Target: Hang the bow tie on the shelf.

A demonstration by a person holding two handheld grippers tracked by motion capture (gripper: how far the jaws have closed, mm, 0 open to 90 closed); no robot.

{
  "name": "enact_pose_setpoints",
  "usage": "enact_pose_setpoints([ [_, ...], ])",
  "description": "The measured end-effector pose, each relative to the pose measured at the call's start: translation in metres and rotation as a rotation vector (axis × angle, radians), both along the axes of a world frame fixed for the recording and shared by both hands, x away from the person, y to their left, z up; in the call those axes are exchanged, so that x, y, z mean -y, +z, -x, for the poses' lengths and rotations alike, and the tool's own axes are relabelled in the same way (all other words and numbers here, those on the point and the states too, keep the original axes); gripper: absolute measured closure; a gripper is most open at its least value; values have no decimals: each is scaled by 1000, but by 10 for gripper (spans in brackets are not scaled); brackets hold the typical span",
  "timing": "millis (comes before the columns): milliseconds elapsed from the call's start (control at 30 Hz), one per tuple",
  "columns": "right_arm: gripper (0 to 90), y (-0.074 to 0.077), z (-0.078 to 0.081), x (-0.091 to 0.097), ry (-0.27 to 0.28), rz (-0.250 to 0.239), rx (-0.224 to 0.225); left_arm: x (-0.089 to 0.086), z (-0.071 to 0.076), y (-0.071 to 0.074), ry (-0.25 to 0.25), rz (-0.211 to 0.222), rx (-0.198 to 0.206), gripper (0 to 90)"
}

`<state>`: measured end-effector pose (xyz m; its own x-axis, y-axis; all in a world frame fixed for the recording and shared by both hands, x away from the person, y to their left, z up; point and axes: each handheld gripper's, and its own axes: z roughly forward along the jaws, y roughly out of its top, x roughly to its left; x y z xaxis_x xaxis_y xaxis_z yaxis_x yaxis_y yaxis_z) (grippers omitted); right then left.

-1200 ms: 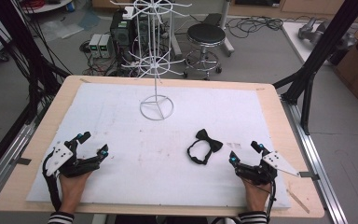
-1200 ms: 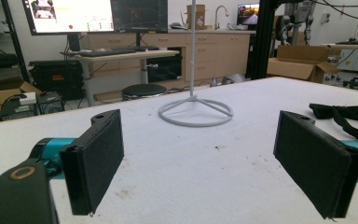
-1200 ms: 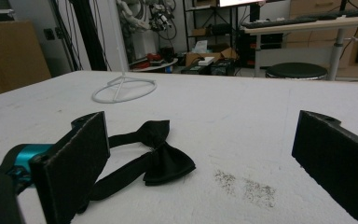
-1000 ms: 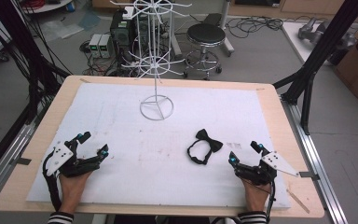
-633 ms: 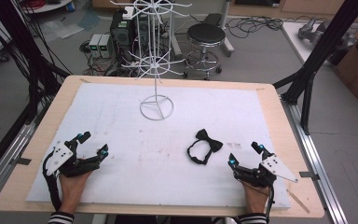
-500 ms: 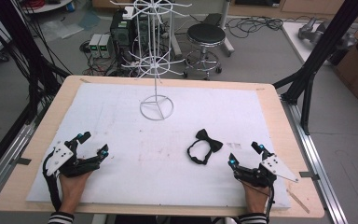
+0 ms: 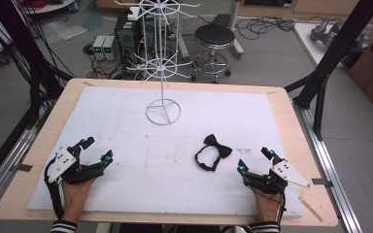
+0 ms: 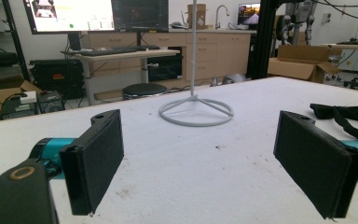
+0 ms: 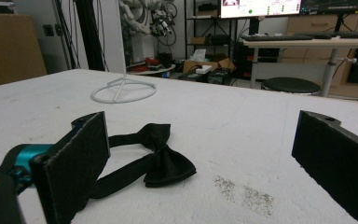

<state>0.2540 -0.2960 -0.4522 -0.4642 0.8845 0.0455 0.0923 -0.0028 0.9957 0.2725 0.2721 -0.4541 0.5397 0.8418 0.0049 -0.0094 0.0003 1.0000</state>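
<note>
At the near left corner of the table (image 7: 281, 104), the left gripper (image 7: 96, 150) is resting low over the white mat (image 7: 126, 121), held by the person's left hand (image 7: 75, 191), whose striped sleeve (image 7: 63, 226) is coming in over the near edge. Its jaws are standing wide apart with nothing between them; in the left gripper view the left gripper (image 8: 200, 158) is showing bare mat in the gap, and the two black pads are facing each other across it.

Farther back, about the middle of the mat, the white wire rack (image 7: 163, 63) is standing upright on its round ring base (image 7: 163, 111). In the left gripper view the ring base (image 8: 196, 112) is lying straight ahead between the jaws but well beyond them.

To the right of centre, the black bow tie (image 7: 212, 153) is lying flat on the mat with its strap looping toward the near side. It is sitting near the right gripper (image 7: 255, 160), just left of and beyond its tips, not touching them. In the right gripper view the bow tie (image 9: 154, 161) is lying just beside the left jaw, and part of the strap is passing behind that jaw.

At the near right, the right gripper is also being held with its jaws spread wide and empty, by the right hand (image 7: 267, 206). A few dark specks (image 9: 242, 191) are marking the mat between its jaws.

Behind the table, a black stool (image 7: 215, 36) is standing on the floor.
</note>
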Motion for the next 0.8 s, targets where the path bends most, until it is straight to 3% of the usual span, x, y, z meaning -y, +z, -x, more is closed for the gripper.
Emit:
enact_pose_setpoints([
  [333,29,15,-9,-2,14,18,-74,0,0,0,2,-4,0,163],
  [467,29,30,-20,-5,42,45,-144,0,0,0,2,-5,0,163],
  [633,45,49,-38,-16,103,129,-232,0,0,0,3,-3,-2,163],
  [800,68,57,-53,-24,149,165,-311,0,0,0,3,-3,-2,163],
])
